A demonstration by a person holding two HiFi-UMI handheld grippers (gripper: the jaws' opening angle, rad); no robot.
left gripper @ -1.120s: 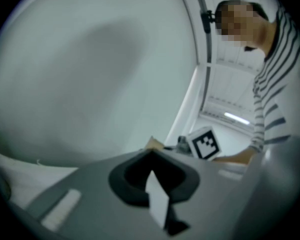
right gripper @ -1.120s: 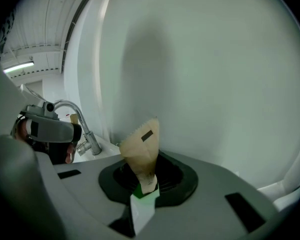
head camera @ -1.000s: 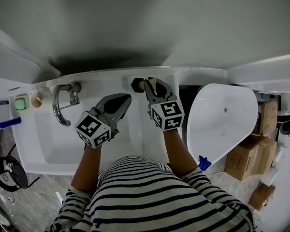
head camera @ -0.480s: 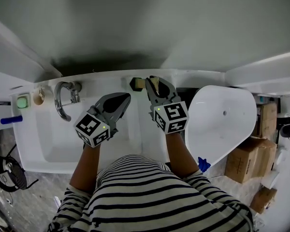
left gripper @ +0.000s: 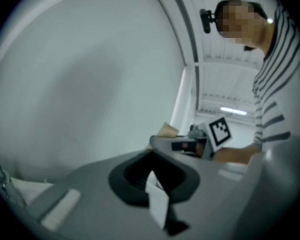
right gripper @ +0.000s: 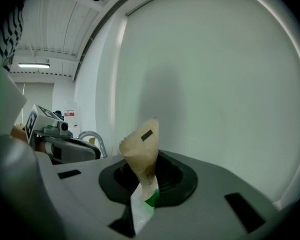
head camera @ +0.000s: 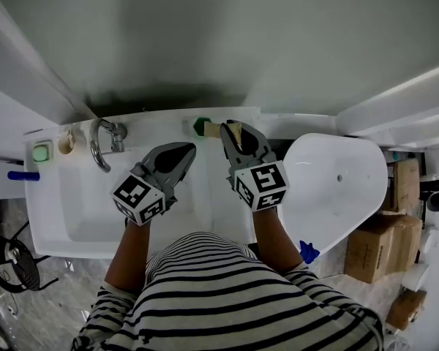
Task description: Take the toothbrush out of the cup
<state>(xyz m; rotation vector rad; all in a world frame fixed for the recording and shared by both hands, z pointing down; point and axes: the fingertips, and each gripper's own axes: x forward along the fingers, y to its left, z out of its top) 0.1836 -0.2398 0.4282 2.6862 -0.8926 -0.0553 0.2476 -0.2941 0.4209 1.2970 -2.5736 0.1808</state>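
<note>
One wrapped toothbrush (right gripper: 142, 156) upright in right gripper (right gripper: 144, 200), tan end up.

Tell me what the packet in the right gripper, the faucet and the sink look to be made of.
Packet: probably kraft paper, matte tan, with a zigzag crimped top edge. Lower down it turns white and green, material unclear.
Faucet: likely chromed metal, a shiny curved spout with bright highlights.
Sink: glossy white, ceramic or similar. The look leaves that open.
</note>
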